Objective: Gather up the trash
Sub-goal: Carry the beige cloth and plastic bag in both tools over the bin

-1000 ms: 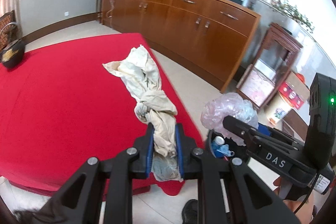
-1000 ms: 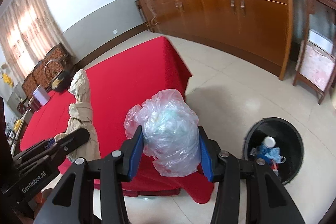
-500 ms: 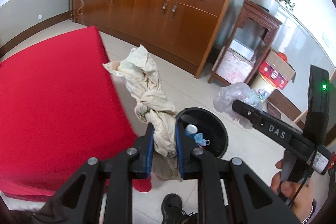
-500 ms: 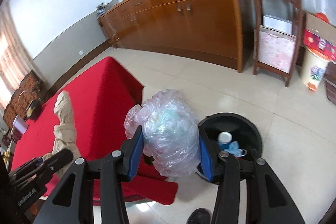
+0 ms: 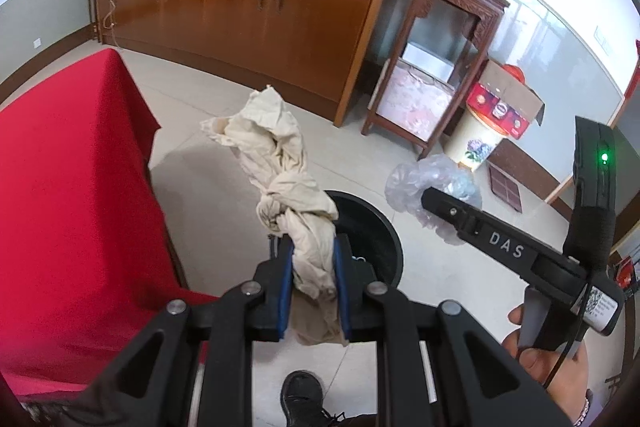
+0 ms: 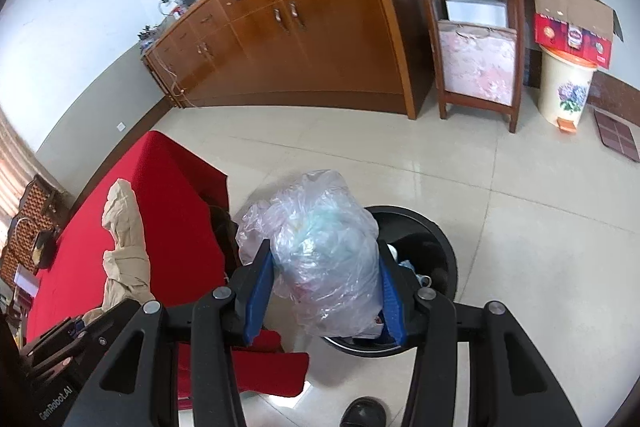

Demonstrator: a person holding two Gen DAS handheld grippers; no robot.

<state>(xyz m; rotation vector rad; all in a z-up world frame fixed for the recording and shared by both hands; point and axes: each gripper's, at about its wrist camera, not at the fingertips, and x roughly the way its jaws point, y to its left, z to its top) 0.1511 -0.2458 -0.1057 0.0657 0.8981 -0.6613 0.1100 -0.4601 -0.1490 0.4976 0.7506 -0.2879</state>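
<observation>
My left gripper (image 5: 314, 259) is shut on a crumpled beige cloth (image 5: 280, 179) and holds it in the air over the near rim of a round black trash bin (image 5: 382, 227) on the floor. My right gripper (image 6: 326, 271) is shut on a clear crumpled plastic bag (image 6: 320, 239) and holds it above the same bin (image 6: 440, 239), which holds several small pieces of trash. The bag also shows in the left wrist view (image 5: 432, 183), and the cloth in the right wrist view (image 6: 124, 247).
A table with a red cloth (image 5: 68, 195) stands to the left of the bin. A long wooden sideboard (image 5: 256, 3) runs along the far wall, with a wooden stand (image 5: 432, 67), a cardboard box (image 5: 508, 103) and a cream pedal bin (image 6: 568, 83) beside it. My shoe (image 5: 302, 395) is at the bottom.
Both grippers have swung right, off the red table and out over the floor. The cloth and the plastic bag now hang over the black bin. Both stay gripped.
</observation>
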